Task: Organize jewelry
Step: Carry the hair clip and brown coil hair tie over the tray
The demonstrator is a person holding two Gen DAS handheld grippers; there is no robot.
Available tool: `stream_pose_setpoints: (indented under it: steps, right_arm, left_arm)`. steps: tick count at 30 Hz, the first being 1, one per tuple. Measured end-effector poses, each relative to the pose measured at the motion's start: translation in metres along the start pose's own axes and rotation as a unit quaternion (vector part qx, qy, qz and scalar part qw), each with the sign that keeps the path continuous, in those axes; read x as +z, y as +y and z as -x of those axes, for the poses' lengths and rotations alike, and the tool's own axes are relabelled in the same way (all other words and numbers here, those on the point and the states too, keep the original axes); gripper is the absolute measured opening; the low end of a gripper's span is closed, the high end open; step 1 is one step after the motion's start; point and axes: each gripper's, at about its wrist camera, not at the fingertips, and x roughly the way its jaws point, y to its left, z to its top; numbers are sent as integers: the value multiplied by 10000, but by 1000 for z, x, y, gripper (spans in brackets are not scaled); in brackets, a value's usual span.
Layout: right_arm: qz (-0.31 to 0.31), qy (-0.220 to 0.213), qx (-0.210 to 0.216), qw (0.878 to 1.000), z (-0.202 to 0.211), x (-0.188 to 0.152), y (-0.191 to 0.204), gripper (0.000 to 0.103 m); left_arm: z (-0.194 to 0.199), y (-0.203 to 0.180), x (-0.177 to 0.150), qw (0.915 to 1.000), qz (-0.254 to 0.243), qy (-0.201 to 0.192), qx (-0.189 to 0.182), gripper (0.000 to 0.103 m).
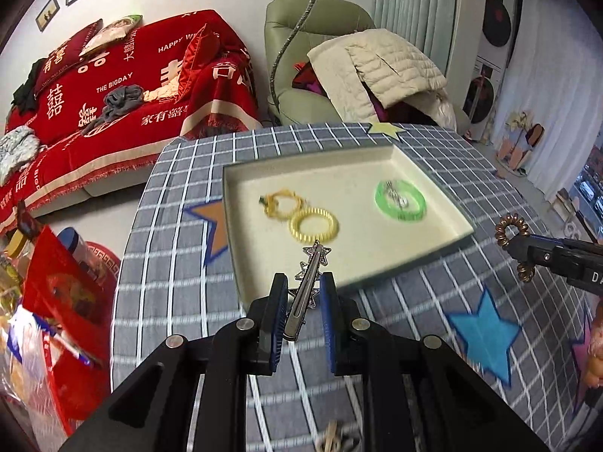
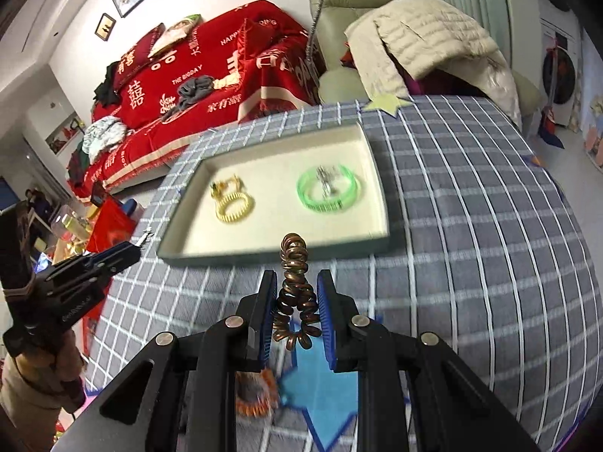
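My left gripper [image 1: 303, 278] is shut on a silver star hair clip [image 1: 313, 260], held above the near rim of a cream tray [image 1: 264, 173]. Inside the tray lie a yellow spiral hair tie [image 1: 314, 225], a gold bracelet [image 1: 282, 203] and a green bangle [image 1: 400, 201] with a small silver piece in its ring. My right gripper [image 2: 296, 282] is shut on a brown spiral hair tie [image 2: 294, 297], just short of the tray [image 2: 271, 250]. Each gripper also shows in the other view: the right gripper [image 1: 509, 243] at the right edge, the left gripper [image 2: 136, 250] at the left.
The round table [image 2: 471, 207] wears a grey checked cloth with star patches. An orange beaded band [image 2: 256, 399] lies under my right gripper, and tan loops [image 1: 335, 439] under my left. Red bags [image 1: 64, 293] stand left of the table. A red sofa [image 1: 132, 75] and an armchair [image 1: 297, 37] stand behind.
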Motion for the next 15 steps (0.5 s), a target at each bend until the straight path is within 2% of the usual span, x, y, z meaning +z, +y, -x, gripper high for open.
stream_pose_setpoints:
  steps: [7, 15]
  right_arm:
    - [-79, 139, 223, 9996, -38, 39, 7, 24]
    - [-68, 441, 369, 9983, -101, 65, 21, 24]
  left_arm:
    - [-42, 4, 23, 9993, 206, 274, 148, 39]
    - [-83, 9, 46, 9979, 341, 349, 432, 39]
